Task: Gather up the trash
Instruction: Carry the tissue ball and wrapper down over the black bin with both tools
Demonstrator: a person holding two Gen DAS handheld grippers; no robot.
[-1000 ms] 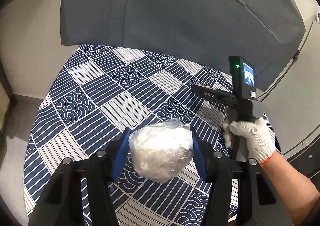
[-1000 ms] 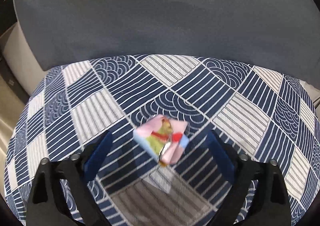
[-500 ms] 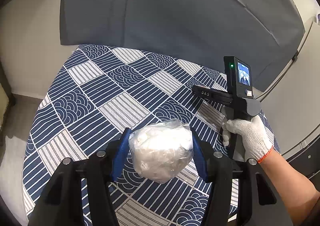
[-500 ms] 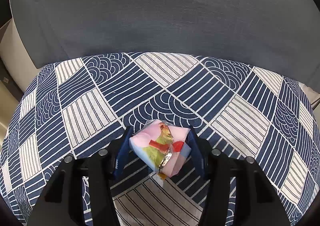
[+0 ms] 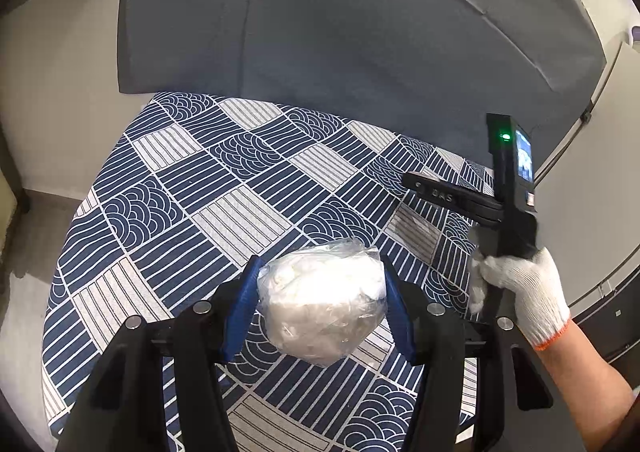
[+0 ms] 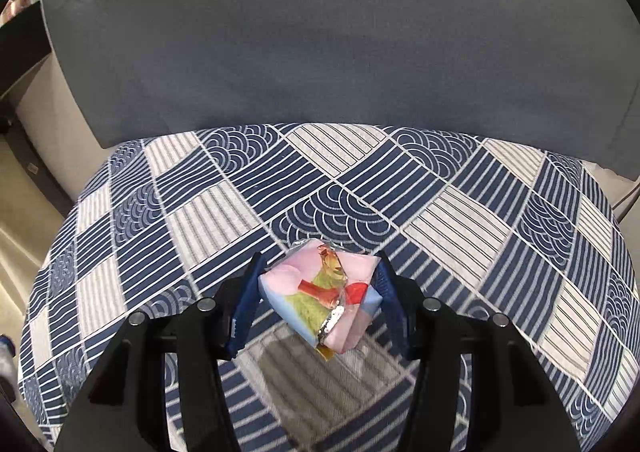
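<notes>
My left gripper point(image 5: 322, 302) is shut on a clear plastic bag of crumpled white tissue point(image 5: 323, 302) and holds it above the patterned blue and white cloth point(image 5: 192, 212). My right gripper point(image 6: 318, 298) is shut on a pink and blue snack wrapper point(image 6: 320, 294) with a red and green picture, lifted a little above the cloth point(image 6: 440, 220). In the left wrist view the right gripper's black body point(image 5: 508, 192) shows at the right, held by a white-gloved hand point(image 5: 520, 284).
A grey padded backrest point(image 5: 360, 32) rises behind the cloth-covered surface and also fills the top of the right wrist view point(image 6: 320, 32). Beige wall and floor lie to the left point(image 5: 48, 92). The surface's edge drops off at left and front.
My right gripper closed on the snack wrapper and raised it slightly off the cloth. My left gripper kept hold of the tissue bag, nearly still.
</notes>
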